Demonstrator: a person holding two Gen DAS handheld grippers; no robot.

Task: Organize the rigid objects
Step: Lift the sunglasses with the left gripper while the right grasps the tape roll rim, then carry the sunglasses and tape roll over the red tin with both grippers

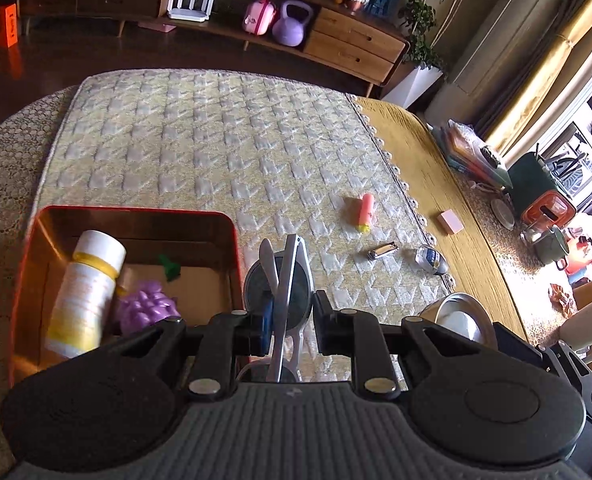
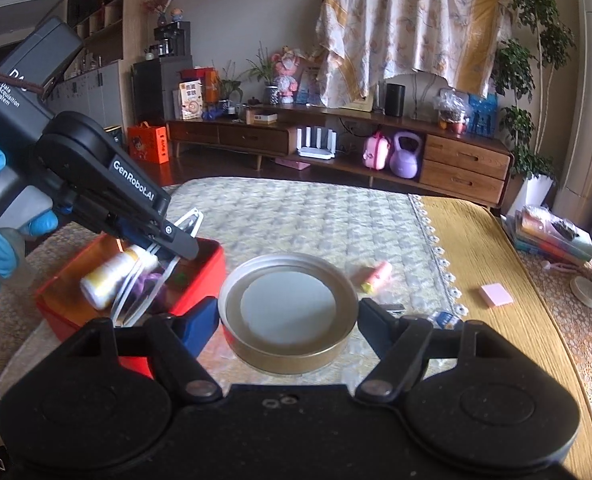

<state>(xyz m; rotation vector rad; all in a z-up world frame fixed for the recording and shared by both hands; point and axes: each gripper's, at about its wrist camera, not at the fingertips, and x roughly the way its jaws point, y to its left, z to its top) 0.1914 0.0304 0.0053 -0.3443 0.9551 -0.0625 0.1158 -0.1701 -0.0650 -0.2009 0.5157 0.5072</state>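
Above a patterned tablecloth (image 1: 200,152), the left gripper (image 1: 288,320) is clamped on folded white-framed glasses (image 1: 286,304) beside a red tin (image 1: 136,214) holding a bottle (image 1: 86,292), while the right gripper (image 2: 288,312), fingers spread wide, clasps a round metal lid (image 2: 288,304) in the air.
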